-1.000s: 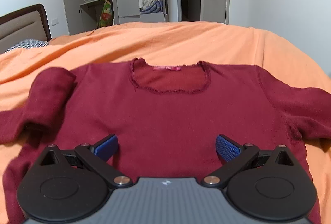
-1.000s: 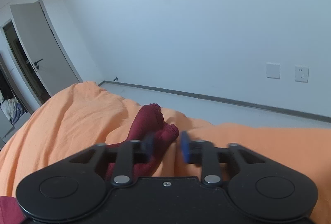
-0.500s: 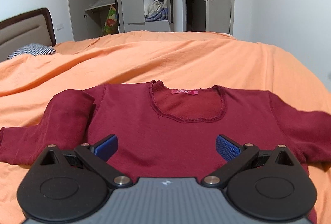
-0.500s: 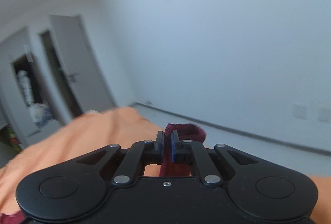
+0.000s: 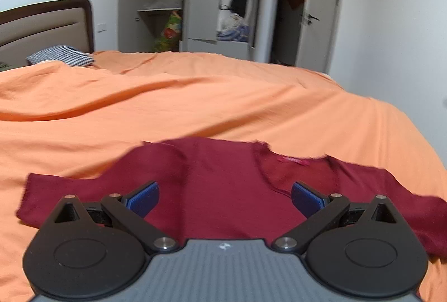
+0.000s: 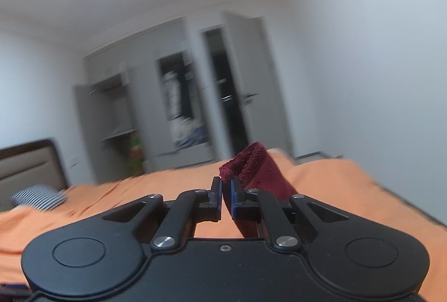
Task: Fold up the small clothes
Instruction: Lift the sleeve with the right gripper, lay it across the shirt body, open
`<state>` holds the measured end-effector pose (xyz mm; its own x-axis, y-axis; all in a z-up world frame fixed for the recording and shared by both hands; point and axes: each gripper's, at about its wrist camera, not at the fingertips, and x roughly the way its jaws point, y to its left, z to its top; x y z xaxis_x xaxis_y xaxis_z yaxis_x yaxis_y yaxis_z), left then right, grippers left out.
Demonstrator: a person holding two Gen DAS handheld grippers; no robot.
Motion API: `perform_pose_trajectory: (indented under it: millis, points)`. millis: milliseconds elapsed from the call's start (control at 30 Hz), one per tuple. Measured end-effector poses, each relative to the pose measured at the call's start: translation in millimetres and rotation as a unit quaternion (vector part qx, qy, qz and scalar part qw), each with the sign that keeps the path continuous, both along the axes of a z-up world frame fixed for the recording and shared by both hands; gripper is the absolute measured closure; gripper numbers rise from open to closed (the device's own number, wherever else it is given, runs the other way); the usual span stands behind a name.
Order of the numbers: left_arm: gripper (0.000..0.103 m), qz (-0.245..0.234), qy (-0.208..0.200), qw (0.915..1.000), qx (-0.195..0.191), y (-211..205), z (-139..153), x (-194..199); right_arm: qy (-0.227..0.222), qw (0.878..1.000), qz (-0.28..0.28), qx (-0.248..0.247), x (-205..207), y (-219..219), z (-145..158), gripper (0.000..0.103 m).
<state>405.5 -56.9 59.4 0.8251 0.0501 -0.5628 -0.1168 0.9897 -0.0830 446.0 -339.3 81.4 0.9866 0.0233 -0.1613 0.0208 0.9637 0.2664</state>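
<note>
Shirt, dark red knit, long-sleeved [image 5: 223, 184], lies flat on orange bedsheet [image 5: 195, 106], lower centre of frame; neckline toward wardrobe, sleeves spread left–right. Left gripper [image 5: 225, 197] above it, jaws wide apart. Right gripper [image 6: 226, 194] pinches cuffed sleeve end [image 6: 257, 170], raised, lower centre.

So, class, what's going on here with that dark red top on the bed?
A person with two handheld grippers is folding a dark red top laid on the orange bedspread. The right gripper is shut on a sleeve cuff, raised above the bed. The left gripper is open over the top's body, holding nothing.
</note>
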Motion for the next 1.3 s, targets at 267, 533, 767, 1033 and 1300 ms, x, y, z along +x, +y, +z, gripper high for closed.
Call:
perform_pose_trajectory:
  millis: [267, 533, 767, 1033, 1300]
  points:
    - [0.000, 0.058, -0.008, 0.9983, -0.005, 66.5, 7.3, -9.8, 0.042, 0.992, 0.117, -0.010, 47.6, 158.6, -21.7, 0.097]
    - [0.000, 0.107, 0.000, 0.9942, -0.010, 117.1, -1.2, -20.9, 0.101, 0.972, 0.201, -0.065, 52.9, 271.3, -60.1, 0.097]
    - [0.000, 0.120, 0.011, 0.9926, -0.017, 130.6, -13.2, -20.4, 0.147, 0.952, 0.243, -0.117, 31.0, 313.3, -99.6, 0.096]
    - [0.000, 0.110, 0.010, 0.9936, -0.026, 122.7, -19.0, -15.1, 0.163, 0.941, 0.273, -0.118, 17.8, 293.3, -104.8, 0.032]
    - [0.000, 0.046, -0.008, 0.9985, -0.028, 77.4, -20.0, -1.1, 0.127, 0.970, 0.183, -0.101, -13.9, 193.1, -84.1, 0.001]
